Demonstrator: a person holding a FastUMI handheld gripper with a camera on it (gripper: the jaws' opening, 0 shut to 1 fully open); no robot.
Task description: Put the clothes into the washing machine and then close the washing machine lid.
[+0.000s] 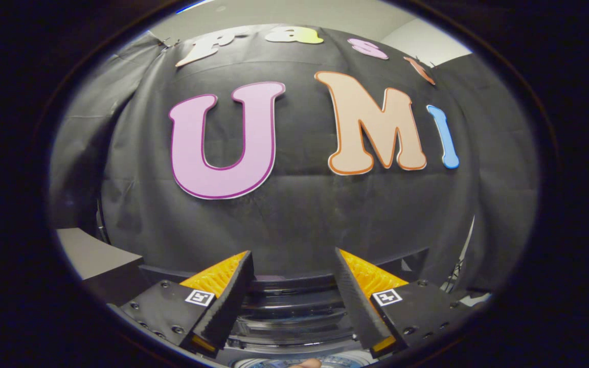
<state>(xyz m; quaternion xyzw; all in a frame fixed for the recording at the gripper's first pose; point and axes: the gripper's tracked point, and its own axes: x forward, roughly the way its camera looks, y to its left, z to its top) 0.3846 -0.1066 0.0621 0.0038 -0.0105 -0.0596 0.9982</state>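
The gripper (pixel 292 278) has its fingers spread apart with nothing between them. Below and between the fingers lies the washing machine (pixel 294 317), its dark ribbed top showing. Beyond the fingers hangs the black cloth wall (pixel 294 225). No clothes can be made out.

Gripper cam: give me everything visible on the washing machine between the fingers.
The dark, glossy washing machine sits low, between and just beyond the open gripper, whose fingers touch nothing. What shows is a curved, ribbed band of shiny dark plastic or glass, likely the raised lid or the rim of the opening, catching reflections. Below it is a sliver of a paler round part, possibly the drum. Whether the lid is open cannot be told for sure. It stands in front of the black cloth wall.
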